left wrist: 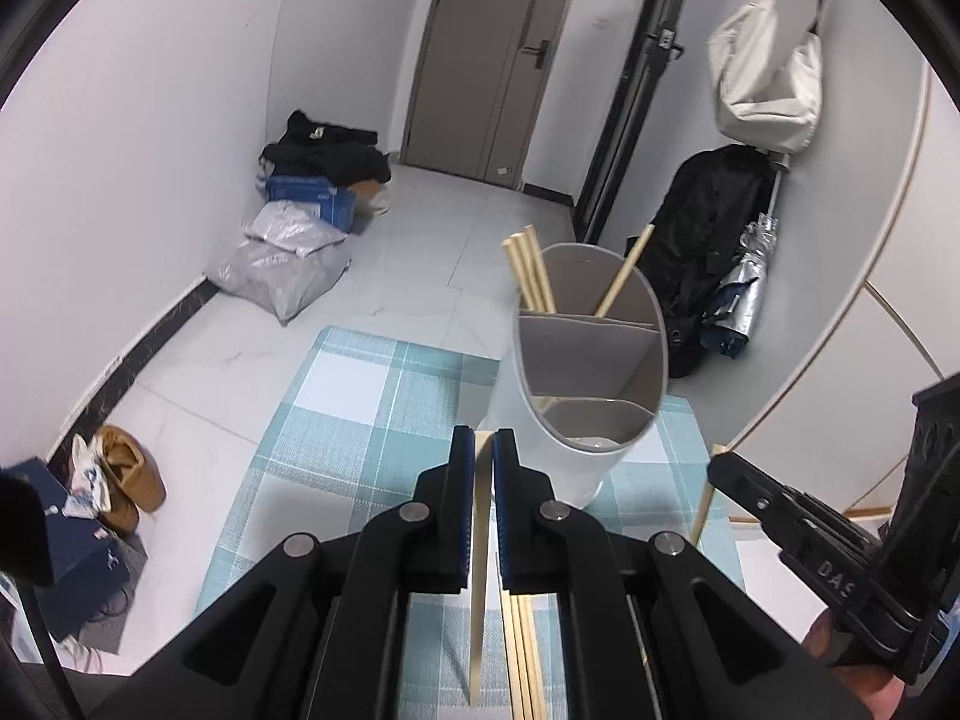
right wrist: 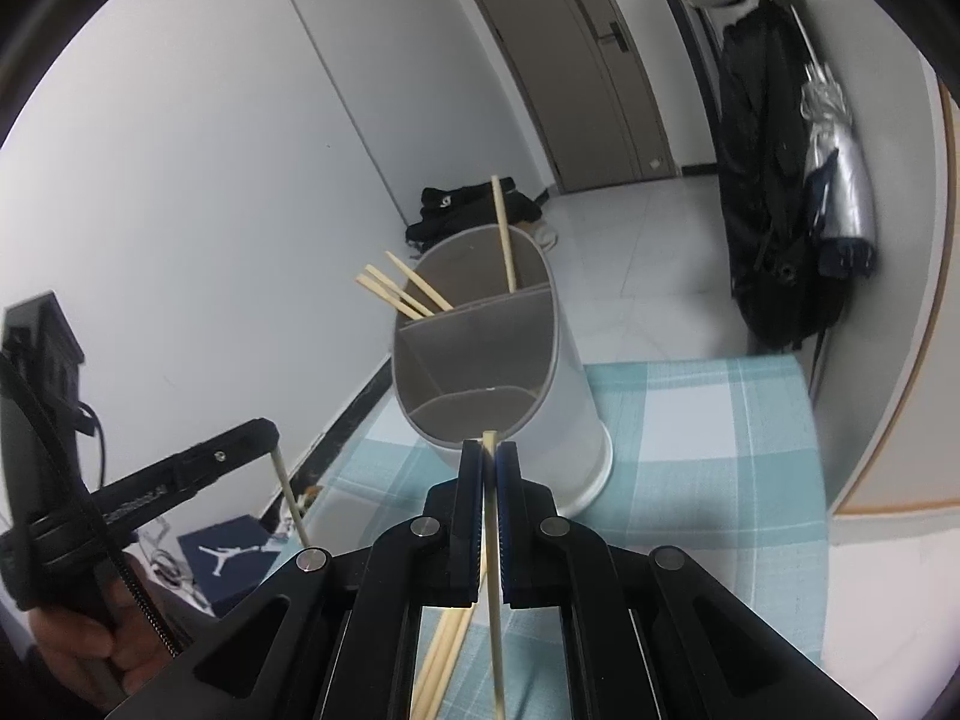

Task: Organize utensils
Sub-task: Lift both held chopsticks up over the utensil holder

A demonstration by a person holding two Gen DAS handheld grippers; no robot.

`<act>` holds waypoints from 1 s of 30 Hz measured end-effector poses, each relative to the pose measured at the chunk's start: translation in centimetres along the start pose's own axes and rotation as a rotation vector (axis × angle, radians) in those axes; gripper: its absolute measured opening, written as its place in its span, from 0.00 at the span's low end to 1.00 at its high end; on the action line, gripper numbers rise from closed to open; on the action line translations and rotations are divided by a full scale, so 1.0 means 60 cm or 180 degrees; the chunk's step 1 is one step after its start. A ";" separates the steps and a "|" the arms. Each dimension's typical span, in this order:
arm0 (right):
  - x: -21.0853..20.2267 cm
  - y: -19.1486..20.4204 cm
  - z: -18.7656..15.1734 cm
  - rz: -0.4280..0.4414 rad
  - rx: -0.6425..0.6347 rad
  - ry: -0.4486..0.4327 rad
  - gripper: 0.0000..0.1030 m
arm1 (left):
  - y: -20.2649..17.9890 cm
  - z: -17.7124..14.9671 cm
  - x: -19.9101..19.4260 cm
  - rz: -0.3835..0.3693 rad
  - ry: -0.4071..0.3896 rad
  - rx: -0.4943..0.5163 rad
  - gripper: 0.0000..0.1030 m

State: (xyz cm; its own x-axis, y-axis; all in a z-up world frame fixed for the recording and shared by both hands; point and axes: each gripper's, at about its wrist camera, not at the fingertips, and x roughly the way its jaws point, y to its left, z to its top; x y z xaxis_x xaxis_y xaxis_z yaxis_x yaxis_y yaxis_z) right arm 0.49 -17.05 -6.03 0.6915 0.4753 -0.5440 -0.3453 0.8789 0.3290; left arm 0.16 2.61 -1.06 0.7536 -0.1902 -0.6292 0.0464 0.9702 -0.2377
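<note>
Left wrist view shows "DAS" moulded on my right gripper (left wrist: pixel 717 462); further letters are cut off. My left gripper (left wrist: pixel 483 450) is clamped on one wooden chopstick (left wrist: pixel 479 570). My right gripper pinches another chopstick (right wrist: pixel 493 570). Both hang near the oval grey plastic holder (left wrist: pixel 591 360) on the checked woven mat (left wrist: pixel 360 414); four chopsticks (left wrist: pixel 531 267) stand in its far compartment. Loose chopsticks (left wrist: pixel 523 654) lie partly hidden below.

Right gripper (right wrist: pixel 489 450) pinches a chopstick (right wrist: pixel 493 588) just before the holder (right wrist: pixel 570 420)
</note>
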 end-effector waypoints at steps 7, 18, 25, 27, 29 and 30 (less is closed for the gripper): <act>-0.018 0.016 -0.005 -0.0052 -0.0154 -0.0083 0.03 | -0.008 0.001 -0.030 0.0006 -0.0069 0.0116 0.03; -0.048 0.023 -0.002 0.0055 -0.0113 -0.0211 0.03 | -0.033 0.003 -0.059 0.0017 -0.0089 0.0333 0.02; -0.065 0.024 0.012 0.0148 -0.0043 -0.0301 0.03 | -0.046 0.021 -0.075 -0.0059 -0.0117 0.0367 0.02; -0.071 0.023 0.019 0.0177 -0.0010 -0.0339 0.03 | -0.050 0.028 -0.078 -0.0068 -0.0143 0.0383 0.02; -0.078 0.024 0.030 0.0205 0.0004 -0.0388 0.03 | -0.053 0.038 -0.083 -0.0094 -0.0170 0.0395 0.02; -0.082 0.025 0.036 0.0212 -0.0002 -0.0414 0.03 | -0.055 0.045 -0.084 -0.0106 -0.0181 0.0396 0.02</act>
State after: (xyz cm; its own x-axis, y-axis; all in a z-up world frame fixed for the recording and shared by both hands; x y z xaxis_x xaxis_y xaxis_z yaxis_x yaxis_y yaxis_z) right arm -2.05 -18.16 -1.23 0.7434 0.5233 -0.4164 -0.3934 0.8457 0.3605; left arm -2.04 0.79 4.88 0.7862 -0.2172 -0.5786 0.1502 0.9753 -0.1620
